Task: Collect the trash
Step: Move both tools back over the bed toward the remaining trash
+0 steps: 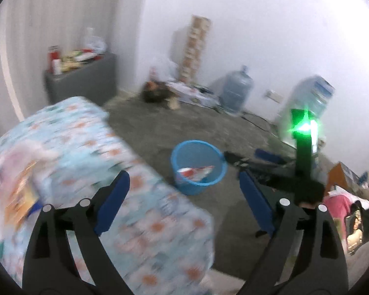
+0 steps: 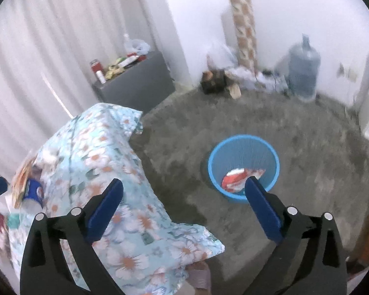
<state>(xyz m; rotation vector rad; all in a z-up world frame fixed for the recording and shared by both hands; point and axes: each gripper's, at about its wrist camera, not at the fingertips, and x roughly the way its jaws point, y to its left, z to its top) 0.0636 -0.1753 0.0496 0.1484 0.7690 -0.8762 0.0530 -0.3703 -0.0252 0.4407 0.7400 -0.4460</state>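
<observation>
A blue mesh basket (image 1: pixel 187 187) (image 2: pixel 215 179) stands on the grey carpet with a red-and-white wrapper (image 1: pixel 196 172) (image 2: pixel 236 178) lying inside. Left of it is a table under a floral cloth (image 1: pixel 147 211) (image 2: pixel 103 152). Orange wrappers (image 1: pixel 19 196) (image 2: pixel 23 179) and a blue-labelled pack (image 2: pixel 34 191) lie on its far-left part. My left gripper (image 1: pixel 184 204) hangs open above the table's edge with nothing between its fingers. My right gripper (image 2: pixel 184 209) is open and empty too, with its right pad in front of the basket. In the left wrist view it shows with a green light (image 1: pixel 305 127).
A grey cabinet (image 1: pixel 86 81) (image 2: pixel 137 86) with bottles and packets stands by the curtain. Two water jugs (image 1: pixel 237 91) (image 2: pixel 303 71), a tall patterned box (image 2: pixel 244 27) and floor clutter (image 1: pixel 160 91) line the far wall. Open carpet surrounds the basket.
</observation>
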